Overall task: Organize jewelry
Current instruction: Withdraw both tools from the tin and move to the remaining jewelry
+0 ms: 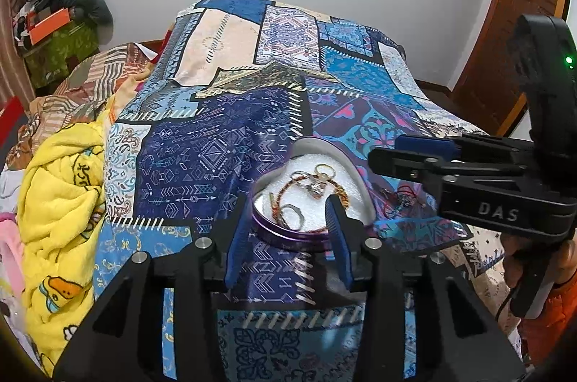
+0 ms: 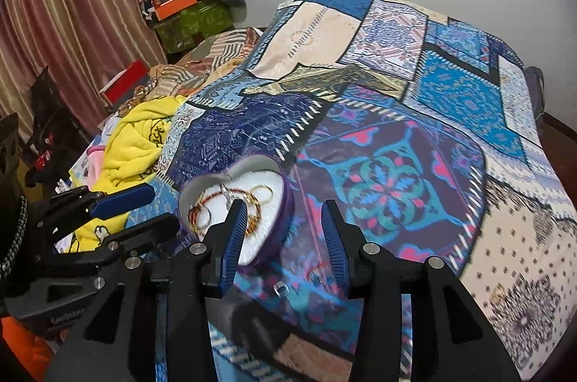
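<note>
I hold both hand-held grippers spread and empty: left hand-held gripper [image 1: 288,237] at the heart-shaped box [image 1: 313,201] on the bed [image 2: 396,129]; right hand-held gripper [image 2: 285,237] over a loose ring [image 2: 281,290]. Next step, I judge: pinch ring, transfer to box.

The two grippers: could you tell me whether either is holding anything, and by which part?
Nothing is held. The left gripper and the right gripper both have open, empty jaws near the heart-shaped box of jewelry.

Both grippers — left [image 1: 288,237], right [image 2: 283,232] — low and side by side, jaws parted, gripping nothing.
</note>
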`<state>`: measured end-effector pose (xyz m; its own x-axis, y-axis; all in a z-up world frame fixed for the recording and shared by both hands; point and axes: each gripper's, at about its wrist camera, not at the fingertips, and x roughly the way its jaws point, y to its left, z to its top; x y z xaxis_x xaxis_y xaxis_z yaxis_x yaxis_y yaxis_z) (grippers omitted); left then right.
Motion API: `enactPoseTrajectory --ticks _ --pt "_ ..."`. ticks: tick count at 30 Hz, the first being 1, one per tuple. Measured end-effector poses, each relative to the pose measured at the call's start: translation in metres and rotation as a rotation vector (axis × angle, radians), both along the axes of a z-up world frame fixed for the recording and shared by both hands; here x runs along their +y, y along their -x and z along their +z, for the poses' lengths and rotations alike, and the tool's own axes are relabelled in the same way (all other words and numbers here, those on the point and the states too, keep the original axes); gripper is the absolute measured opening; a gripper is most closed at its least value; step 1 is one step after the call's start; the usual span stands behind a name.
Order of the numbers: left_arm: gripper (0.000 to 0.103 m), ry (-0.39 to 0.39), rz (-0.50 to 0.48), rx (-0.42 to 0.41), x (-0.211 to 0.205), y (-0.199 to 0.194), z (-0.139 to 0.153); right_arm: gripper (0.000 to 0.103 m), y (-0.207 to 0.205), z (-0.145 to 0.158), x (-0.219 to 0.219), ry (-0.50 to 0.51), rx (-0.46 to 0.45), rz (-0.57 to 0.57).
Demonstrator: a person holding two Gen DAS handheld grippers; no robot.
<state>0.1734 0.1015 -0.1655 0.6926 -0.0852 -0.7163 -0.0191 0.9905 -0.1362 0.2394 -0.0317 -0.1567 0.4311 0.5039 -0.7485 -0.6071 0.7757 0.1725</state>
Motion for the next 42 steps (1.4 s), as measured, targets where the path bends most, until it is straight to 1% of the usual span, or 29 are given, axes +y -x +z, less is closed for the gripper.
enactPoseTrajectory --ticks 7,13,18,23,26,30,36,42 --pt "0.044 -0.016 -0.023 0.010 -0.020 0.011 0.007 0.039 0.016 0.009 -0.034 -0.001 -0.013 -0.051" --pt "0.044 -0.024 -0.042 0.000 -0.041 0.018 0.017 0.039 0.028 0.014 -0.066 -0.006 -0.027 -0.098" --pt "0.045 -0.030 -0.067 -0.007 -0.062 0.018 0.023 0.039 0.029 0.018 -0.102 -0.015 -0.035 -0.158" --pt "0.046 -0.029 -0.103 -0.001 -0.087 0.011 0.023 0.039 0.026 0.018 -0.141 -0.008 -0.039 -0.227" --pt "0.046 -0.027 -0.129 0.012 -0.102 0.003 0.018 0.039 0.022 0.013 -0.165 0.005 -0.031 -0.267" --pt "0.046 -0.023 -0.163 0.042 -0.120 -0.008 0.006 0.039 0.015 -0.001 -0.183 0.030 0.000 -0.297" --pt "0.046 -0.021 -0.200 0.098 -0.137 -0.019 -0.017 0.039 0.001 -0.026 -0.190 0.055 0.058 -0.298" --pt "0.046 -0.015 -0.203 0.141 -0.139 -0.026 -0.035 0.039 -0.024 -0.049 -0.185 0.113 0.109 -0.249"
